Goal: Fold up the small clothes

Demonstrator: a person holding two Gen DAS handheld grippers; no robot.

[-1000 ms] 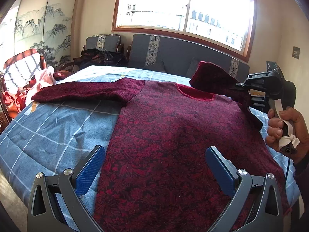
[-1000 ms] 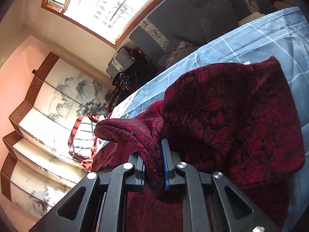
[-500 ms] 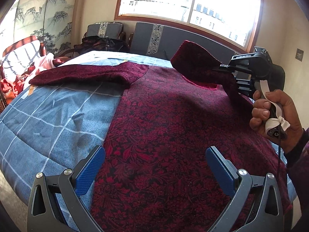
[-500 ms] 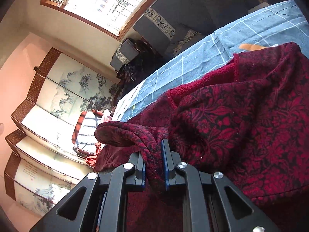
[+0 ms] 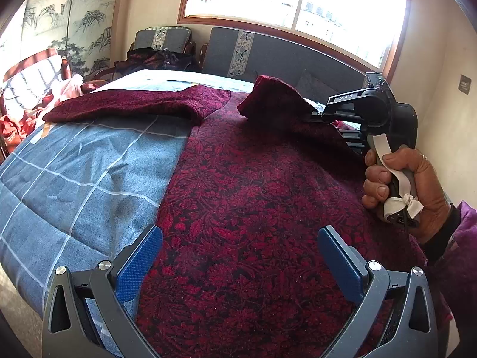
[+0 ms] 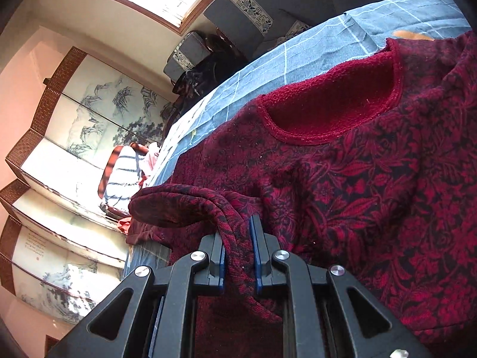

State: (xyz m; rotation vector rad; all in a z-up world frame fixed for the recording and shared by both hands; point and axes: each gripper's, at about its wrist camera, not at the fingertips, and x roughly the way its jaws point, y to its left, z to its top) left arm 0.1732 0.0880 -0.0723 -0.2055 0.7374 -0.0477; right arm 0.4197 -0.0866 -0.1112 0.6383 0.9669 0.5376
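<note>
A dark red floral sweater [image 5: 253, 194] lies flat, front up, on a blue checked quilt [image 5: 74, 173]. Its left sleeve [image 5: 128, 104] stretches out to the left. My right gripper [image 6: 238, 223] pinches the cuff end of the right sleeve [image 6: 184, 205], which it holds over the chest just below the red neckline [image 6: 334, 101]. Its jaws are opening slightly, with the cloth still pressed between the pads. In the left wrist view that gripper [image 5: 310, 115] holds the sleeve [image 5: 274, 98] lifted. My left gripper [image 5: 238, 238] hovers open over the sweater's lower body, with nothing in it.
A person's hand [image 5: 408, 185] grips the right tool's handle at the bed's right side. Grey armchairs with a dark bag [image 5: 161, 59] stand behind the bed under the window. A chair piled with clothes [image 5: 35, 89] and a painted screen [image 5: 59, 29] are at the left.
The right gripper has carried the sleeve leftward and down, from beside the right shoulder to over the chest. The left gripper has stayed open and sunk slightly.
</note>
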